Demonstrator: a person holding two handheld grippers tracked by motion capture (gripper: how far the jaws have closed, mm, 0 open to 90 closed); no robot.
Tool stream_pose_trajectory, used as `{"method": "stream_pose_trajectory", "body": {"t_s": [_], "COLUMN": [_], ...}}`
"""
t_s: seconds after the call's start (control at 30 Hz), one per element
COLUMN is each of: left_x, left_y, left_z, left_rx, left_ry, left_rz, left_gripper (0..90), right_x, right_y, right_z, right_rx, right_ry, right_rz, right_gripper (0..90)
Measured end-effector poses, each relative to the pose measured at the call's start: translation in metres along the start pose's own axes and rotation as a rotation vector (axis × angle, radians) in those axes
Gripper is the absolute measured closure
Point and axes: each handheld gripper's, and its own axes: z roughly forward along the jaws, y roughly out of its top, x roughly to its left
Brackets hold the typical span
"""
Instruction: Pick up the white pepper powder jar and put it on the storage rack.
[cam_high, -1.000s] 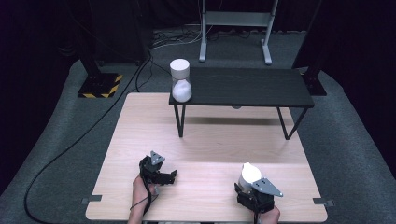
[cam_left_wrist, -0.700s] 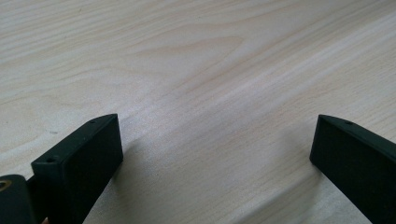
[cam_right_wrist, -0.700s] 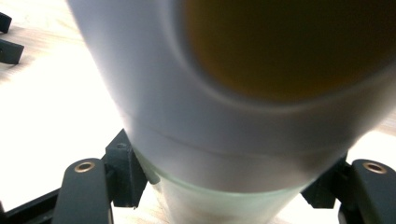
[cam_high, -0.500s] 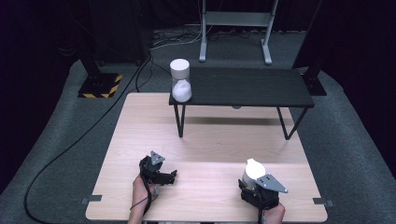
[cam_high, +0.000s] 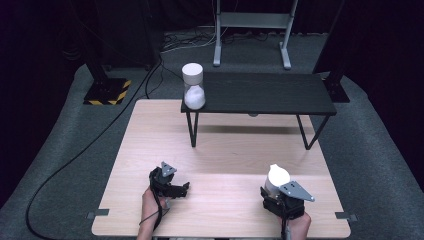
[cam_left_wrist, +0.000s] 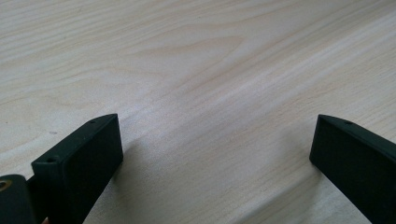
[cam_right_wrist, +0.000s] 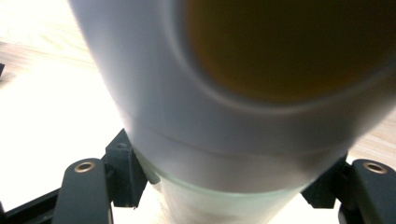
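Wooden table (cam_high: 220, 150), light grain; its near edge is cut off by the frame. Black bench (cam_high: 260, 92) along the far edge, carrying 1 white-capped jar (cam_high: 193, 92) at its left corner. Right gripper (cam_high: 280, 192), near right corner, clamped on 1 white container (cam_high: 276, 177), its base hidden. Left gripper (cam_high: 167, 182), near left, jaws apart, holding nothing.

A light wooden bench (cam_high: 220, 150) occupies the centre. A low black shelf on thin black legs (cam_high: 260, 92) stands across its far edge. A clear jar with a white lid (cam_high: 193, 86), holding white contents, stands upright on the shelf's left end. Beyond, on grey floor: a black cable (cam_high: 75, 160), a yellow-black striped base (cam_high: 107, 91), a grey metal stand (cam_high: 252, 22).
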Motion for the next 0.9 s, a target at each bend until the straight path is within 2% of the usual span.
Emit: {"method": "stream_pose_trajectory", "body": {"t_s": [0.43, 0.9], "left_x": [0.000, 0.001], "left_y": [0.000, 0.000], "left_z": [0.000, 0.000], "left_rx": [0.000, 0.000], "left_ry": [-0.002, -0.006], "left_rz": [0.000, 0.003], "left_gripper": [2.4, 2.3], "right_x": [-0.012, -0.024], "right_y": [0.018, 0.038], "right_z": [-0.005, -0.006], "right_rx": [-0.001, -0.006], "right_ry": [-0.026, -0.033], "right_rz": [-0.024, -0.049], "right_gripper": [30.0, 30.1]}}
